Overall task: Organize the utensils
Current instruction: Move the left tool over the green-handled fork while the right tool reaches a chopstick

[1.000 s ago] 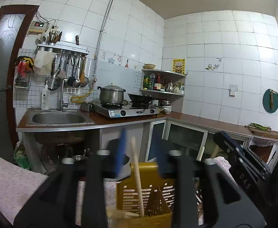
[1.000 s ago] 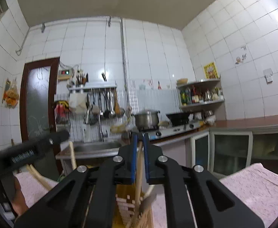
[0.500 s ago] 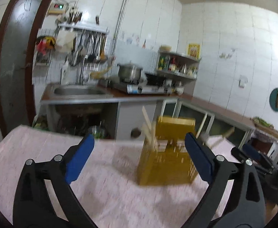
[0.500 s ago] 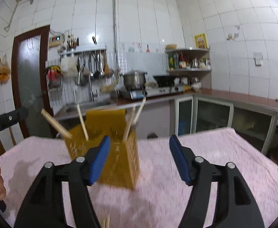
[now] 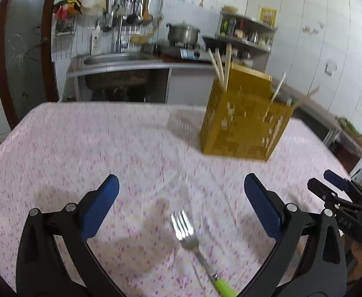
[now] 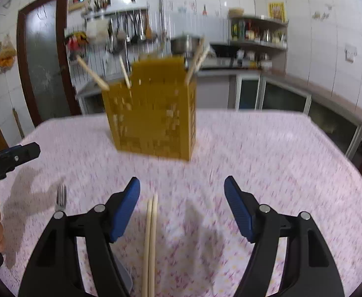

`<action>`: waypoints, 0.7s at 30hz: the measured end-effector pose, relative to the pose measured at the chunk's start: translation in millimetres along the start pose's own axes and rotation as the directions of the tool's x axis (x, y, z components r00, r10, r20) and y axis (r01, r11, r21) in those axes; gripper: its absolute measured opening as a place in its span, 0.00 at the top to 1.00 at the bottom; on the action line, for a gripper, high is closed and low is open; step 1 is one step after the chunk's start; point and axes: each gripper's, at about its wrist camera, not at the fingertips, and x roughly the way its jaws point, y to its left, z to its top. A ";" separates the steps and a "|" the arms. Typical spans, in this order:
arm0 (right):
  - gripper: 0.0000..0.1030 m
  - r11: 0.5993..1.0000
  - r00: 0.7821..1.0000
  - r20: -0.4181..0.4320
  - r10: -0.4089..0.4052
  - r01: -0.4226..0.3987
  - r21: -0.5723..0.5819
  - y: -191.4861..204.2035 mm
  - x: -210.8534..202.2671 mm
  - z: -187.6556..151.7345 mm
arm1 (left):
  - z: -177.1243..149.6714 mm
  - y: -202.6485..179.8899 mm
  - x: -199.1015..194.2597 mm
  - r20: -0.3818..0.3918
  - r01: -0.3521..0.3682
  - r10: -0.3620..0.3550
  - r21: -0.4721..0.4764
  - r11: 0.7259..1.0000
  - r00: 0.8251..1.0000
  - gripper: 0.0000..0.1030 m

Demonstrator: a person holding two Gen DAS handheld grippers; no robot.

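A yellow slotted utensil holder stands on the pink tablecloth with several wooden chopsticks sticking out; it also shows in the right wrist view. My left gripper is open and empty, above a fork with a green handle lying on the cloth. My right gripper is open and empty, over a pair of chopsticks lying on the cloth. The fork shows at the left of the right wrist view.
The table carries a pink patterned cloth. Behind it are a sink counter, a stove with a pot and a shelf of bottles. A brown door stands at the left.
Both grippers have opened and pulled back from the holder, tilting down toward the table. The fork and the loose chopsticks have come into view beneath them.
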 end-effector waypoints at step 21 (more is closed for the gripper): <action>0.62 0.998 0.963 -0.262 0.066 -0.062 0.023 8.8 48.0 -15.0 | -30.7 -5.2 55.6 -0.289 -0.013 0.008 -0.015 1.000 0.957 0.45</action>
